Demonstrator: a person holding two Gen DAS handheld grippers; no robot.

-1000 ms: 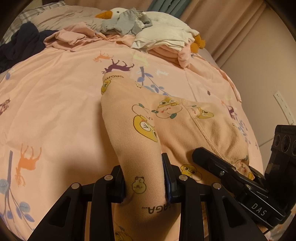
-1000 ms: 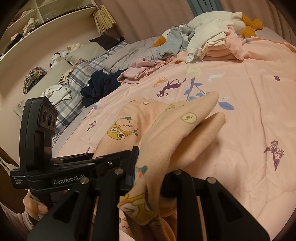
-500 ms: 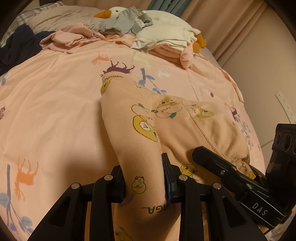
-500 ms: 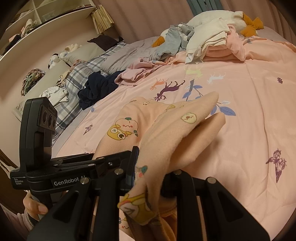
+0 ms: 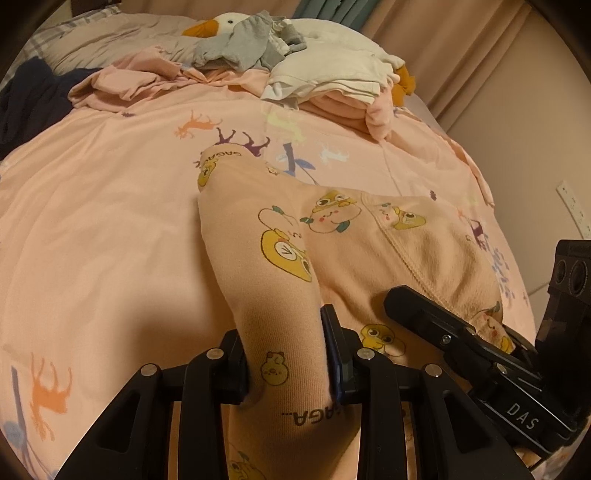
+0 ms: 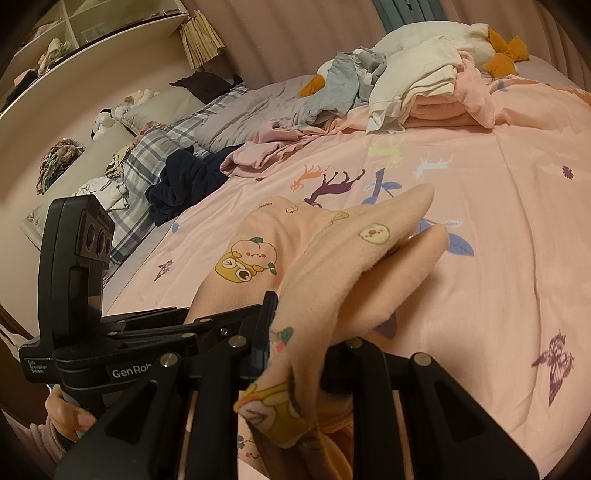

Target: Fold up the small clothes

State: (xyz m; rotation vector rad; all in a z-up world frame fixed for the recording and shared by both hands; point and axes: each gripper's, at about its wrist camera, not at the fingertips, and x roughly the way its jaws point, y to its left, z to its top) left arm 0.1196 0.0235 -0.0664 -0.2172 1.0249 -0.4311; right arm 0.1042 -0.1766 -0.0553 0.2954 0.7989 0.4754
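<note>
Bedroom scene: a pink quilt [image 5: 110,229] printed with animals covers the bed, with a stack of folded clothes [image 5: 332,85] and a plush goose [image 5: 225,24] near its far edge, a navy garment [image 6: 184,181] and plaid bedding [image 6: 155,155] along its left side, shelves [image 6: 74,40] on the wall beyond. Left gripper [image 5: 284,362] is clamped on a leg of peach cartoon-print pants [image 5: 332,243]; right gripper [image 6: 295,350] pinches another part of the same garment. The pants stretch from both grippers toward the quilt's middle, their far end lying on it.
</note>
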